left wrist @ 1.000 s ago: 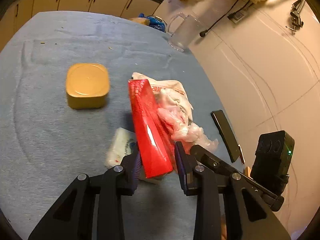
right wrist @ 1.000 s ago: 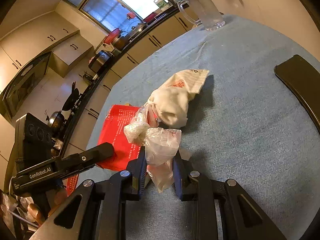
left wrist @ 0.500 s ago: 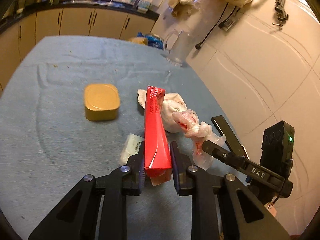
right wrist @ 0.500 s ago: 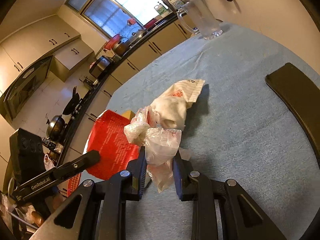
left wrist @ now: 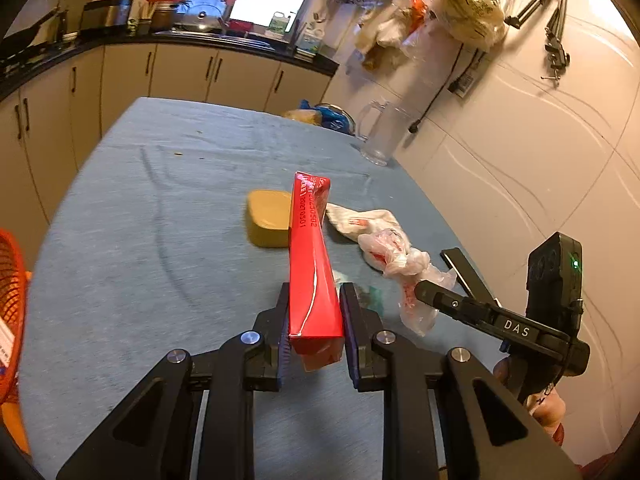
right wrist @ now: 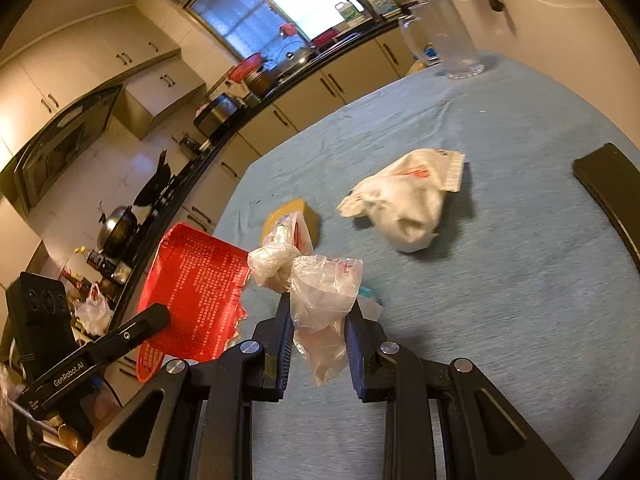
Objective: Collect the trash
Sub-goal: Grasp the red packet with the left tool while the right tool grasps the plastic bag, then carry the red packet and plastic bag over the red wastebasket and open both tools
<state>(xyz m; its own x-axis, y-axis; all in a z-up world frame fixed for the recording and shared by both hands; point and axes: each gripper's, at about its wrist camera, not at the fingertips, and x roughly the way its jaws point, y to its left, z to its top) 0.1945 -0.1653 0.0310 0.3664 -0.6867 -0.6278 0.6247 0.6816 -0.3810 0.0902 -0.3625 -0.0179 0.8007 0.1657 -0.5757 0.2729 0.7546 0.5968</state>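
Observation:
My left gripper is shut on a flat red carton and holds it above the blue tablecloth; the carton also shows in the right wrist view. My right gripper is shut on a crumpled clear plastic bag, lifted off the table; the bag also shows in the left wrist view. A crumpled white paper bag lies on the cloth beyond it, also seen in the left wrist view.
A yellow lidded box sits mid-table. A black phone lies at the right edge. A clear jug stands at the far corner. An orange basket is off the table's left side. A small packet lies under the grippers.
Both grippers have lifted and pulled back with their loads. The plastic bag has come away from the white paper bag, which stays on the table. The orange basket has come into view.

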